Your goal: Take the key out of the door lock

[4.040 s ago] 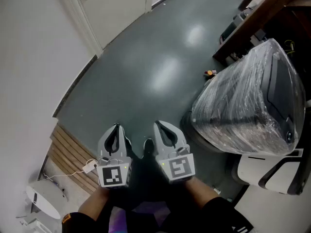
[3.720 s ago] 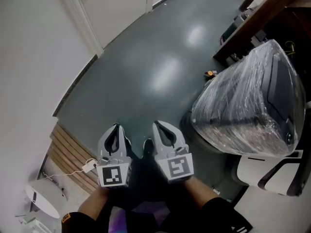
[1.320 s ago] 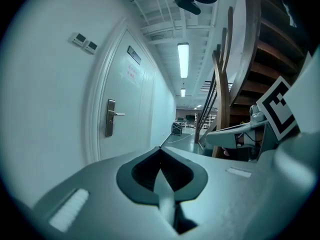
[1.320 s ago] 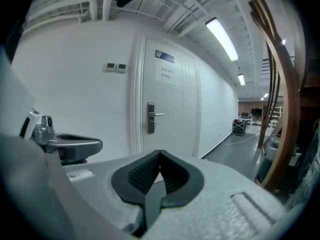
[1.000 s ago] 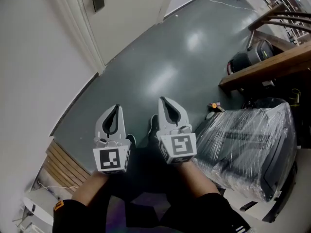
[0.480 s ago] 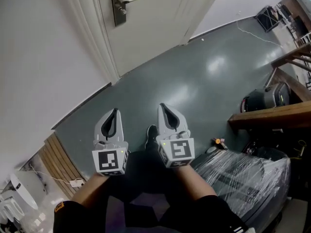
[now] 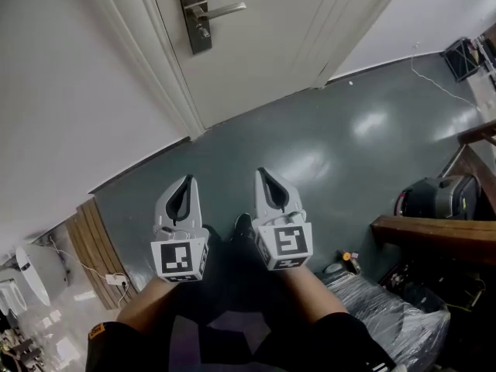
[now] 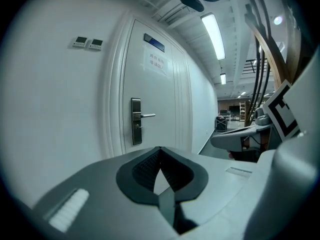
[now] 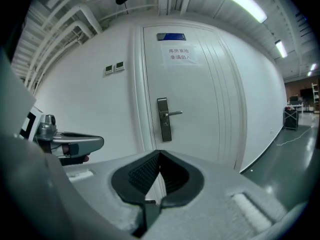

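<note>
Head view: can't resolve the key. There's a small nub (image 7: 203,31) just under the lever handle (image 7: 222,10) on the lock plate (image 7: 192,14); can't tell if that's it. Same in both gripper views, the lock is too small. The door (image 7: 263,45) is cut off at the top edge. A plastic-wrapped bulk (image 7: 387,320) at the bottom right corner is partly out of frame.

Pose: I'm holding my left gripper (image 7: 184,181) and right gripper (image 7: 262,173) side by side, low over the dark floor (image 7: 325,146). The tips aim toward the door, the marker cubes face the head camera, and the right sits slightly ahead. My forearms come in from the bottom edge.

Fingers: both pairs are pressed together at the tips with nothing between them. Each gripper view shows only the oval gap behind the closed tips.

Lock vs fingers: the lock plate is at the door's left edge, up and ahead, well apart from both grippers. In the left gripper view it sits just left of the finger line. In the right gripper view it's nearly dead centre above the tips.
</note>
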A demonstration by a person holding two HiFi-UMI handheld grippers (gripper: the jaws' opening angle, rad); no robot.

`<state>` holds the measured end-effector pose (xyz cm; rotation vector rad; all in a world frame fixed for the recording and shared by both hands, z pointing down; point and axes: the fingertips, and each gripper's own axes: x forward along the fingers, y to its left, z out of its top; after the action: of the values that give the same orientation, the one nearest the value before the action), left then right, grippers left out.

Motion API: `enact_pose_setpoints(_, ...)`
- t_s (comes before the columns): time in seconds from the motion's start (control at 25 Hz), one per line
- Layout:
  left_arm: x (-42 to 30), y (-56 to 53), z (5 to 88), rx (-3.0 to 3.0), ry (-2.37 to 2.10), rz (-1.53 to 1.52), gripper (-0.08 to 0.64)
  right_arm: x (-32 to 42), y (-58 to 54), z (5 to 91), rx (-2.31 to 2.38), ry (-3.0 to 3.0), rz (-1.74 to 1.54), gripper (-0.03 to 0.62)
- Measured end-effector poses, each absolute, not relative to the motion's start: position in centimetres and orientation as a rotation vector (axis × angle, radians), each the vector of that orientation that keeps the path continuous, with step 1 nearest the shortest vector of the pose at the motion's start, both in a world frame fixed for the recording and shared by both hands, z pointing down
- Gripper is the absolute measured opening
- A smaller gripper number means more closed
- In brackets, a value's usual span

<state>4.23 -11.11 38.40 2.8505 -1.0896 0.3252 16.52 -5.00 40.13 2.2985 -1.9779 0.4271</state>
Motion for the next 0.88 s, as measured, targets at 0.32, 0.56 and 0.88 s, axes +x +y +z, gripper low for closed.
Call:
enact_pose_setpoints(0.32,4.5,-14.2,39.2,2.792,-1.181,0.336,0.018,17.7,-8.5,41.1,2.226,-2.035,0.469,-0.008)
enact_pose_setpoints(0.56,6.0,-18.4,40.1,2.770,-1.161,0.312,0.018,18.9,-12.1,42.1,2.200,-2.012,0.499,-0.008)
enact_pose_setpoints(0.88,8.3,-26.5,39.3,2.814,-1.129,0.248,0.018,21.4,-19.4,41.4,2.233,-1.957,0.509,-0.008)
